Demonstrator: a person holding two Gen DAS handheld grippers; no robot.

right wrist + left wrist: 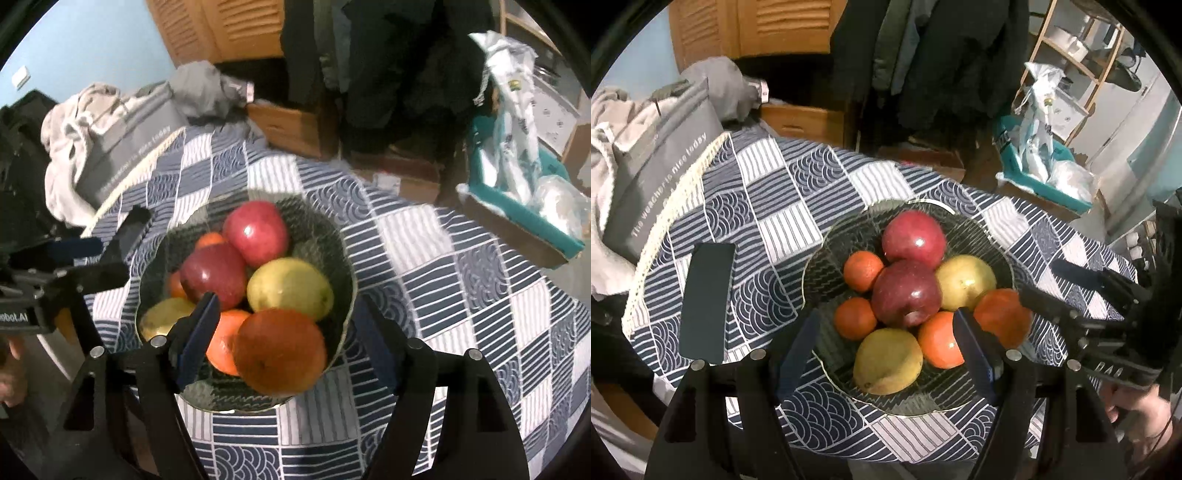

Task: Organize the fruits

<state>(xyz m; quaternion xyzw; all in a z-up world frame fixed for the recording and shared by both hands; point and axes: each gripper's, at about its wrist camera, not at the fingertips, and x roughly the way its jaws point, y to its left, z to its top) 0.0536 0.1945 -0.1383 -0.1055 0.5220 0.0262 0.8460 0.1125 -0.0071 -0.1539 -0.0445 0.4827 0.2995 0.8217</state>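
A dark glass bowl [827,254] [317,229] on the checked tablecloth holds two red apples [913,238] [255,232], two yellow-green mangoes [888,361] [290,288] and several oranges [1003,315] [280,350]. My left gripper [886,332] is open above the bowl's near side, fingers either side of the near mango. My right gripper [288,328] is open, fingers either side of the nearest orange; whether they touch it I cannot tell. The right gripper also shows in the left wrist view [1052,286], beside that orange.
A dark phone [707,301] lies on the cloth left of the bowl. A grey bag [661,173] and heaped clothes sit at the table's far left edge. Beyond the table are a teal box [524,206], cardboard boxes, hanging coats and a shelf.
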